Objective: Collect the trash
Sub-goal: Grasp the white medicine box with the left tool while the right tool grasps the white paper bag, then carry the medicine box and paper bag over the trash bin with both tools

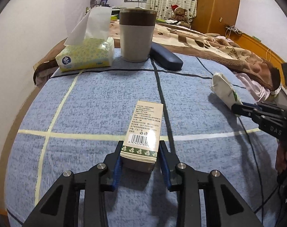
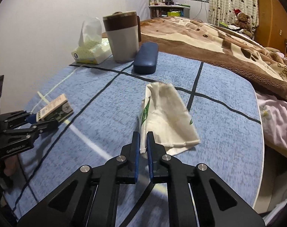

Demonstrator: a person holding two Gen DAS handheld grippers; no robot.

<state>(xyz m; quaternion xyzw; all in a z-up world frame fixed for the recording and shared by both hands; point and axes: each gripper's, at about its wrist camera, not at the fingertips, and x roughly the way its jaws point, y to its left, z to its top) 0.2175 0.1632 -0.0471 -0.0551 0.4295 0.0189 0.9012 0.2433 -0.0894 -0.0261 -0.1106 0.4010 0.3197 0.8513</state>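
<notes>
Trash here is two pieces: a small printed carton (image 1: 143, 130) with a barcode and a crumpled white paper wrapper (image 2: 166, 117) with green leaf print. The left tool (image 1: 140, 151) has its two fingers closed against the near end of the carton, blue pads pressing on both sides, and the carton's far end juts forward over the blue checked cloth (image 1: 98, 98) covering the bench. In the right wrist view the same carton (image 2: 55, 108) shows in that tool (image 2: 39, 119) at the left edge, apparently raised off the cloth.

The right tool (image 2: 143, 141) is nearly closed, its fingers pinching the near edge of the wrapper; the rest of the wrapper extends ahead of the fingers, and whether it touches the cloth is unclear. From the left wrist view the wrapper (image 1: 225, 90) sticks out of the right tool (image 1: 238, 109) at the right side, well apart from the carton.

At the far end of the bench stand a tissue pack (image 1: 86, 55), a lidded grey-and-brown mug (image 1: 136, 35) and a dark blue glasses case (image 1: 166, 56), close together. Beyond them lies a bed with a brown blanket (image 2: 209, 39).
</notes>
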